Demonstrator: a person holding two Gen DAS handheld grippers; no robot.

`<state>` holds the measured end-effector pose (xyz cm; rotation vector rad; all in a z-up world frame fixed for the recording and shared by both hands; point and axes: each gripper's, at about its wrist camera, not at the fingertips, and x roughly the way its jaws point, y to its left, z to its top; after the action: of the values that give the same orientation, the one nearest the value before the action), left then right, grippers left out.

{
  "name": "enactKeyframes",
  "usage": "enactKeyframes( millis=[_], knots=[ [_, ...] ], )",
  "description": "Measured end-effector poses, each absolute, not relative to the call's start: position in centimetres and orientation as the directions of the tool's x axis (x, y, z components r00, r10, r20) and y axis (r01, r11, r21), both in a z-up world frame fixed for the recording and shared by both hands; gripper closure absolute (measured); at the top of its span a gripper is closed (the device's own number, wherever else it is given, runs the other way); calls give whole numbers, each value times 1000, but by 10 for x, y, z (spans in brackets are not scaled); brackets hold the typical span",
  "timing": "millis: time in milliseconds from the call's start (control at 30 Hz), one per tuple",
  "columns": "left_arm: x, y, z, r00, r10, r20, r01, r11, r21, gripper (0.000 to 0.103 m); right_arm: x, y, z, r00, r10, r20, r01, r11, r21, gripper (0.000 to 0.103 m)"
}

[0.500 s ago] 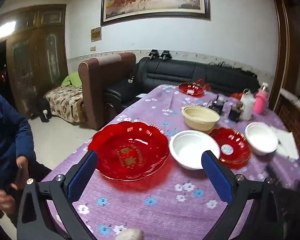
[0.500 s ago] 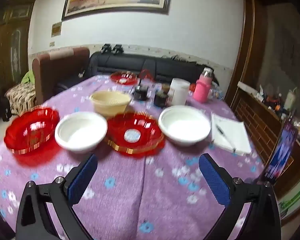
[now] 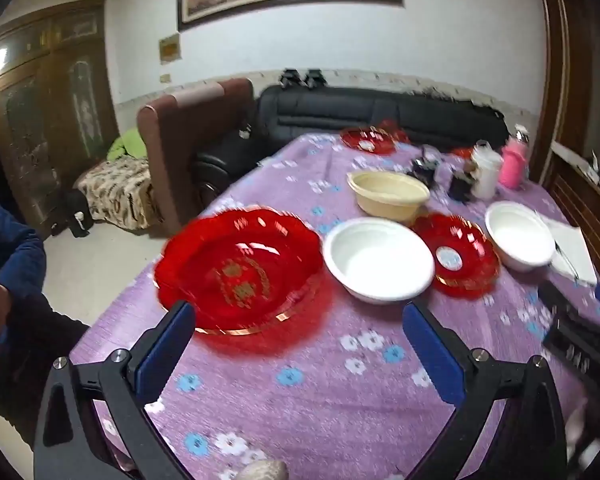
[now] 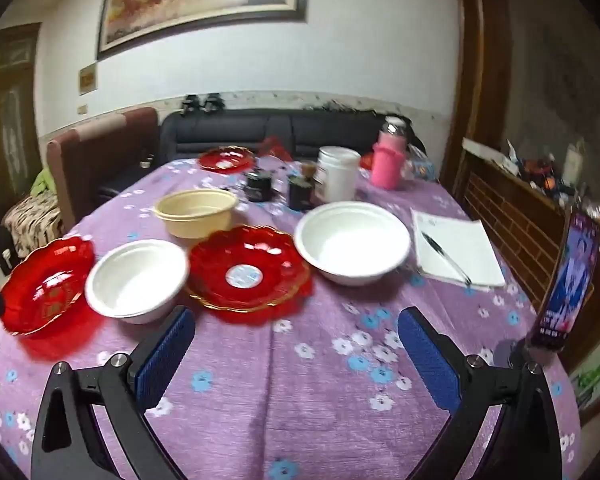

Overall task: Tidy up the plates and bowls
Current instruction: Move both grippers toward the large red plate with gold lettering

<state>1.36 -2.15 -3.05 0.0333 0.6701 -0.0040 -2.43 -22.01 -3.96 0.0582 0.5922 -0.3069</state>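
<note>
Left claw (image 3: 300,344) spread wide with nothing between the blue pads, low in frame above the purple flowered cloth covering the surface (image 3: 320,392). Right claw (image 4: 296,344) likewise wide apart and empty over bare cloth. Left wrist view: large red plate (image 3: 240,268) sits left of centre, just beyond the left claw's left finger; a white bowl (image 3: 378,260) lies just to its right, then a smaller red plate (image 3: 456,256), then a second white bowl (image 3: 520,236) toward the right edge. A cream bowl (image 3: 388,198) stands behind the first white bowl, and a third red plate (image 3: 368,141) lies at the far end of the surface. Right wrist view shows the same row from lower left to centre right, with a notepad (image 4: 456,248) and pen (image 4: 444,256) right of the second white bowl, and a phone (image 4: 568,280) standing upright at the right edge. Picture slightly blurred.
</note>
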Motion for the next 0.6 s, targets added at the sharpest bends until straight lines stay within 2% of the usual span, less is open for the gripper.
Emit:
enactKeyframes(
  millis=[300, 600],
  knots=[
    [14, -84, -65, 695, -75, -715, 179, 981, 71, 0, -3, -259, -67, 767, -376, -519, 389, 917, -89, 1],
    [45, -130, -108, 595, -110, -796, 263, 963, 63, 0, -3, -296, -80, 730, -418, -541, 479, 877, -32, 1]
  ],
)
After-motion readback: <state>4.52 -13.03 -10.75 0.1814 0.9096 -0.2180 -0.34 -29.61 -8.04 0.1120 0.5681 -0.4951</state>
